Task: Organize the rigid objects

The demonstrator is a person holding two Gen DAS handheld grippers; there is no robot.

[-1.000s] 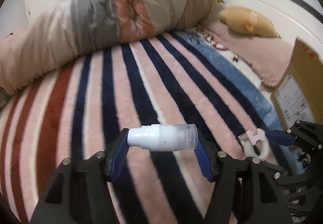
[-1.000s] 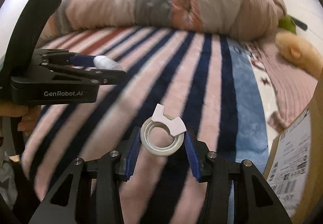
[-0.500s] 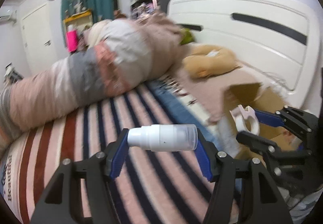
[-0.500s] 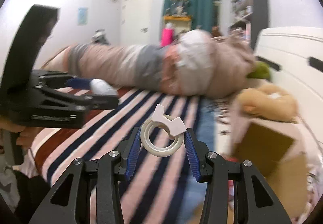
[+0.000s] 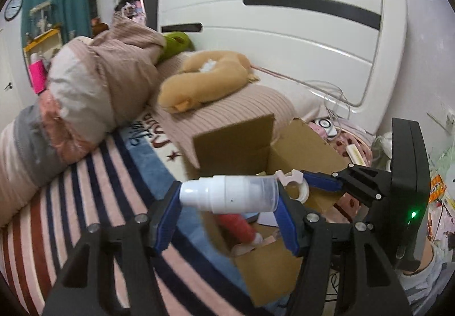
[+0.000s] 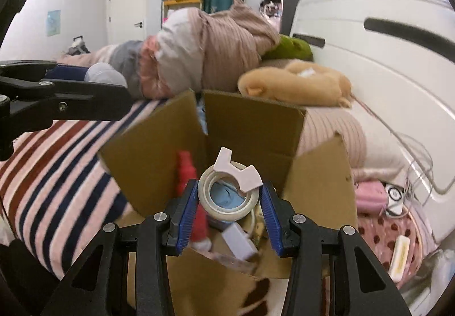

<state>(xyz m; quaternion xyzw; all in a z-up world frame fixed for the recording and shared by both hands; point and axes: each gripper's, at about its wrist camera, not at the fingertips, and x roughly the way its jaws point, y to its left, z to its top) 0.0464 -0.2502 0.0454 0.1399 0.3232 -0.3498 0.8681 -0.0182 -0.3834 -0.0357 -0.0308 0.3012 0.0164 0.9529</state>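
Note:
My left gripper (image 5: 229, 206) is shut on a white spray bottle (image 5: 229, 195) with a clear cap, held crosswise above the near edge of an open cardboard box (image 5: 298, 145). My right gripper (image 6: 229, 200) is shut on a white tape roll with a pink cutter (image 6: 229, 192), held over the open box (image 6: 250, 122). The roll also shows in the left wrist view (image 5: 295, 185), over the box. Inside the box lie a red bottle (image 6: 186, 170), a white block (image 6: 237, 239) and other items. The left gripper (image 6: 59, 94) appears at the left in the right wrist view.
The box stands at the edge of a striped blanket (image 5: 85, 202) on a bed. A rolled duvet (image 5: 85, 94), a tan plush toy (image 5: 204, 79) and a white headboard (image 5: 284, 31) lie behind. Cables and small clutter (image 6: 398, 202) sit to the right.
Both grippers have swung right from over the striped blanket to over the open cardboard box, still holding the bottle and the tape roll.

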